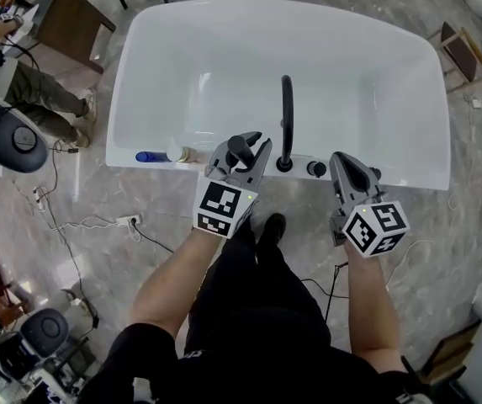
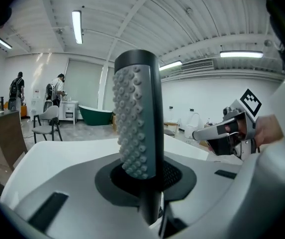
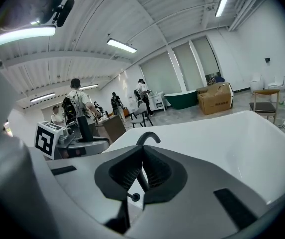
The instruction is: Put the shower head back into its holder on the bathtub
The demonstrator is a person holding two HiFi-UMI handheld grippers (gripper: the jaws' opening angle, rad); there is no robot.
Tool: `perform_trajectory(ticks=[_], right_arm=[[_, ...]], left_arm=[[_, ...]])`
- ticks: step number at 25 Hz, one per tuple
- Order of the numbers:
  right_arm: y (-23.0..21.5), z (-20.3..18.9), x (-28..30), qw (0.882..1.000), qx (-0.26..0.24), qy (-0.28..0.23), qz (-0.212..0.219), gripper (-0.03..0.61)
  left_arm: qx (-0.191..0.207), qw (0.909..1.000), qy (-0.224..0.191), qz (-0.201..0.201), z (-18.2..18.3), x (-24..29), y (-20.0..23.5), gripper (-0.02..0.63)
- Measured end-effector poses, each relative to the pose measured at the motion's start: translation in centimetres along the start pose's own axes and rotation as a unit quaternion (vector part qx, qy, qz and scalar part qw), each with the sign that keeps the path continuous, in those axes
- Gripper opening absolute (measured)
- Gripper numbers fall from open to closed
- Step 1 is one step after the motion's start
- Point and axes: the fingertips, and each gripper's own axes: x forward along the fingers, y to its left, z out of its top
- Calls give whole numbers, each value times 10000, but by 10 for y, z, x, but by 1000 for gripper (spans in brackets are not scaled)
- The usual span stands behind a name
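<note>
The shower head stands about upright between the fingers of the left gripper. They're part closed and clamped on its lower body, w/ the nubbed spray face turned to the left in the left gripper view. In the head view it hangs just over the near rim of the bathtub, right beside the base of the black faucet spout. Main worry: the holder itself can't be made out, prob. because the gripper and head cover that bit of rim, so seating would be done near blind. A miss by a little could land the head on the rim's edge, and once let go it could tip into the tub or onto the floor. The body looks smooth and round and is gripped low down, so a knock against the rim may swivel it in the fingers. The spout and the knob sit close on the right, and a sideways drift could catch either 1. On the rim to the left lie 2 things, a blue bottle and a small pale bottle, near enough that a swing that way could knock them off. The right gripper hangs over the rim past the knob, its fingers pressed together on nothing, so there's no 2nd hold if the head slips.
</note>
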Motion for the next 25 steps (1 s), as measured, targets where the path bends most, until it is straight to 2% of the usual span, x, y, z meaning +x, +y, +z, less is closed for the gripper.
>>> perform_trajectory(ticks=[3,7,10,15,19,25], right_arm=[[-8,-26,2,9998,152,85,-119,14],[-21,-54,9,9996,186,119,-196,14],[-26,-66,14,9996,124,145,-212,14],[-37,-87,19,9993,173,213,-243,14],[-42,-110,27,9991,201,327,-174,14],[-44,-126,31,9983,431,397,-62,14]], left_arm=[[-95,9997,216,20,-33,10,4,80],[-18,9994,340,82,-67,29,11,79],[47,9992,394,46,-85,41,13,78],[-89,9989,465,75,-118,55,19,80],[-210,9984,473,214,-137,65,28,80],[-176,9979,566,267,-156,74,29,83]])
